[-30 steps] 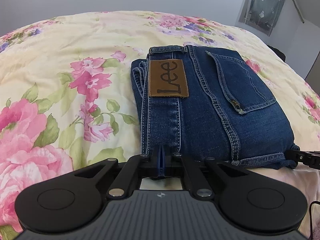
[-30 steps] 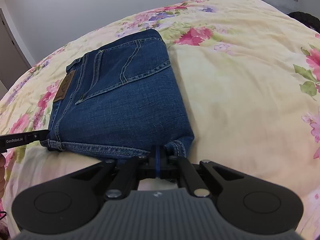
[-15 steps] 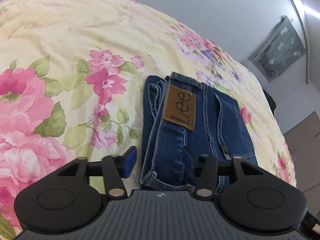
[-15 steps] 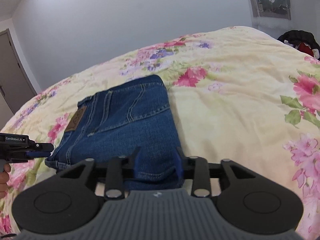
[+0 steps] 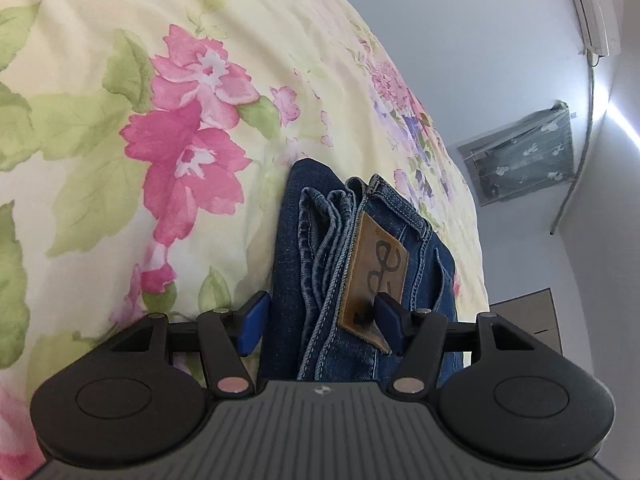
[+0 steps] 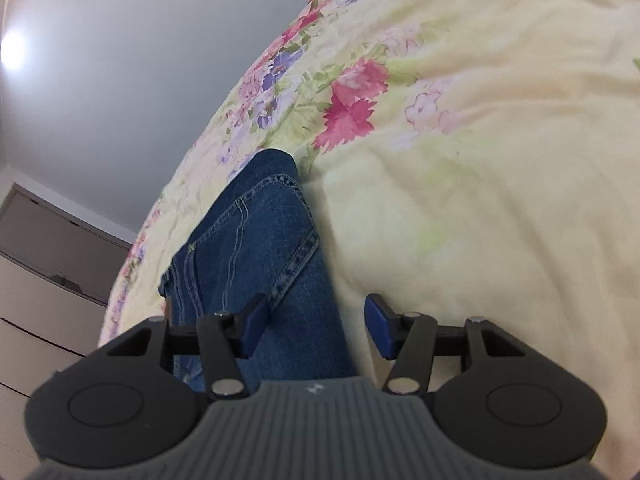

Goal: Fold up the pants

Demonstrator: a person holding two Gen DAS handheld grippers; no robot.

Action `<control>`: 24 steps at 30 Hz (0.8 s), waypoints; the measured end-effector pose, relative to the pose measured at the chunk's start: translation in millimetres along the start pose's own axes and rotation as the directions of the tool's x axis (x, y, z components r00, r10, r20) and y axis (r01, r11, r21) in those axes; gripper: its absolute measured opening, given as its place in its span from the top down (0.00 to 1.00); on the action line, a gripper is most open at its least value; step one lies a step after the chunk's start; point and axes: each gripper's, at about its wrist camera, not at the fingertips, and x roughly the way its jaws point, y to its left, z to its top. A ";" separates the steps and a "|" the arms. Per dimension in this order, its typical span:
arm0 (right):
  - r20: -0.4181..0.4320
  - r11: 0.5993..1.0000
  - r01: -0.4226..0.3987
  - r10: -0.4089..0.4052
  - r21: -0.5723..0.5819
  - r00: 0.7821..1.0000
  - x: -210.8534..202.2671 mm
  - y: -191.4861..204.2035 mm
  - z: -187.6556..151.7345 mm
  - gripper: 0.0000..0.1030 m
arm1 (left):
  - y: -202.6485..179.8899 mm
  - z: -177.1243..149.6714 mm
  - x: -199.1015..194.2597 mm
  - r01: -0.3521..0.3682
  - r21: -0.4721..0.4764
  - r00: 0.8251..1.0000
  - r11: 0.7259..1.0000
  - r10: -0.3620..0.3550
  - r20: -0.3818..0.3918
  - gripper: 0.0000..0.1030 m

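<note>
1. Straddling the near end of the folded jeans (image 5: 320, 280), the left tool (image 5: 320, 320) is spreading its jaws; the stacked denim edges are sitting between the two blue pads (image 5: 250, 328) without being squeezed.
2. Widening its own jaws, the right tool (image 6: 316, 326) is framing the opposite edge of the jeans (image 6: 256, 240), with one pad over the denim and the other over bare bed cover (image 6: 480, 180); nothing is being pinched here either.
3. Comparing with a second ago, both tools were then pressed together at the hem of the bundle, and they are now standing apart and rolled over to one side, so the horizon is tilting steeply in both views.
4. Lying just beyond the left pads, the brown leather patch (image 5: 374, 276) is facing up on the top layer, and the waistband folds are showing as a neat stack beside it.
5. Resting on the flowered bed cover (image 5: 160, 140), the jeans are keeping their compact rectangular shape after the release, which suggests the last fold is holding.
6. Judging from that, the folding is looking nearly or wholly finished; the open jaws around each end could mean a coming squeeze to lift or square up the bundle, though that is only a guess.
7. Standing farther off are a pale wall, a covered window (image 5: 524, 152) and a wall air conditioner (image 5: 596, 4).
</note>
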 end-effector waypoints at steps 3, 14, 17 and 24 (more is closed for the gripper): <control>-0.031 0.997 -0.066 0.068 0.044 0.997 16.2 -5.3 9.8 0.58 | 2.5 1.2 3.3 0.027 0.013 1.000 1.000 -0.027 -0.002 0.41; -0.056 0.998 -0.050 0.048 -0.036 0.997 30.6 24.6 13.7 0.81 | -23.4 8.8 -4.9 -0.021 0.104 1.000 0.994 0.020 0.008 0.71; -0.049 0.997 -0.036 0.033 -0.073 0.998 23.8 44.4 15.6 0.83 | -33.5 10.5 -11.9 -0.031 0.115 1.000 0.993 0.031 0.005 0.73; -0.068 0.986 -0.042 0.032 -0.162 0.997 1.7 104.6 2.5 0.85 | -57.0 23.5 -67.4 -0.066 0.194 0.998 0.979 0.065 0.012 0.74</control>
